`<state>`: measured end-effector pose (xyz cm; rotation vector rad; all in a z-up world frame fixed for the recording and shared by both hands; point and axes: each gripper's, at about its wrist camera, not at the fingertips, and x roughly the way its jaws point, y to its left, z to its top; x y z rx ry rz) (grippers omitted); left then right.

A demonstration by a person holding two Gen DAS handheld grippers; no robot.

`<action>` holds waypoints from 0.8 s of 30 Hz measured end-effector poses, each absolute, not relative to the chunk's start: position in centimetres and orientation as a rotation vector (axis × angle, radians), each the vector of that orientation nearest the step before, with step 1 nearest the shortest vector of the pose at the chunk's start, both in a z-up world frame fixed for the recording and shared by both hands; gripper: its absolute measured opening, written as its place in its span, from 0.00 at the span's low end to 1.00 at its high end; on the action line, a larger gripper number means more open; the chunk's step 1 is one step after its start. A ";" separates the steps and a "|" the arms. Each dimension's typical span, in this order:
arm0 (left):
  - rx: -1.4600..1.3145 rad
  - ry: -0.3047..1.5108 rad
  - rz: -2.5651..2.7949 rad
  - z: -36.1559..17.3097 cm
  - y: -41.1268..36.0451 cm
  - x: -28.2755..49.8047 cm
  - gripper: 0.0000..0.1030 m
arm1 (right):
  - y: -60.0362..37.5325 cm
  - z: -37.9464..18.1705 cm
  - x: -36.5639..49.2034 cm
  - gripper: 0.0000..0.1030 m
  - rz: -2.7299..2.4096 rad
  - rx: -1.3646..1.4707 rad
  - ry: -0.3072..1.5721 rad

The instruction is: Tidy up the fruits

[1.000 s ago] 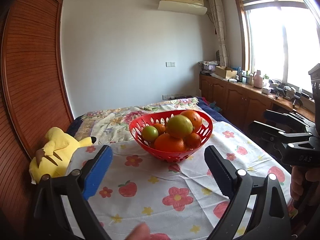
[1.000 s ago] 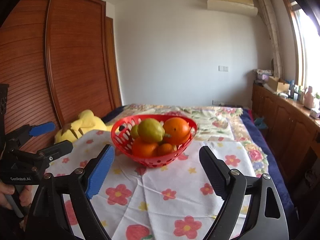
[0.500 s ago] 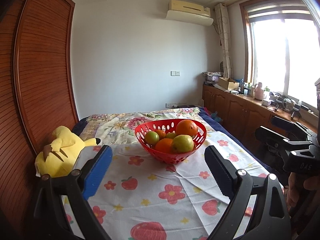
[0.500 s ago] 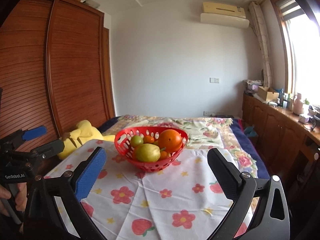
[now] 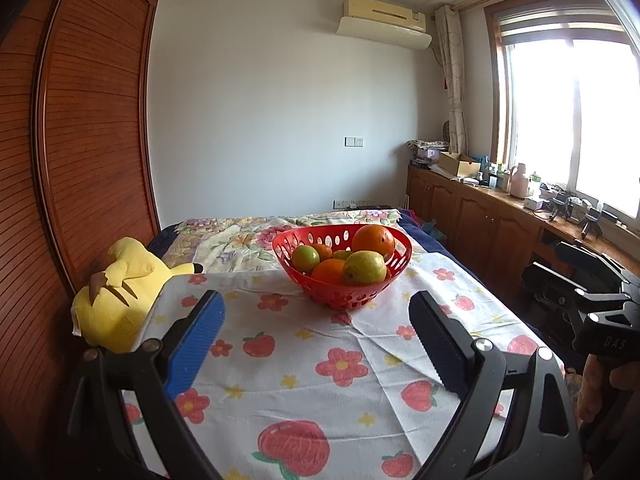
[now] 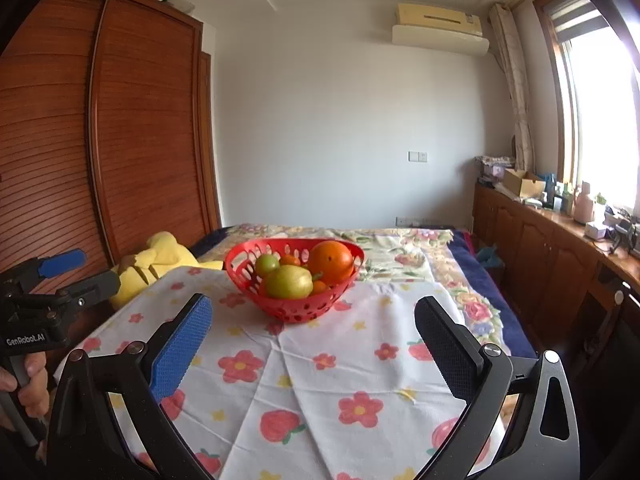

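Note:
A red perforated basket (image 5: 344, 300) stands on the flowered cloth (image 5: 320, 380), ahead of both grippers. It holds a large orange (image 5: 374, 240), a yellow-green pear (image 5: 364, 267) lying in front, a green fruit (image 5: 305, 258) and smaller oranges. My left gripper (image 5: 315, 304) is open, short of the basket, with nothing between its fingers. My right gripper (image 6: 313, 306) is also wide open and empty, the same basket (image 6: 296, 314) beyond its tips. Each gripper shows in the other's view: the right gripper (image 5: 554, 260) at the right edge, the left gripper (image 6: 86, 272) at the left edge.
A yellow plush toy (image 5: 120, 288) lies at the cloth's left edge against a wooden slatted wardrobe (image 5: 92, 160). The patterned bedspread (image 6: 400, 248) runs on behind the basket. A low wooden cabinet (image 5: 480, 216) with clutter lines the window wall on the right.
Both grippers have drawn back from the basket, which looks smaller now. The pear has gone from the top of the pile to lying low in front. The right jaws have widened.

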<state>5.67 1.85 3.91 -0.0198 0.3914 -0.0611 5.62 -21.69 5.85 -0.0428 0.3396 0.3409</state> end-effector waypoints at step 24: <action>-0.008 0.414 -0.058 2.9 1.7 5.6 0.91 | -21.3 4.5 5.6 0.99 0.344 -0.049 0.367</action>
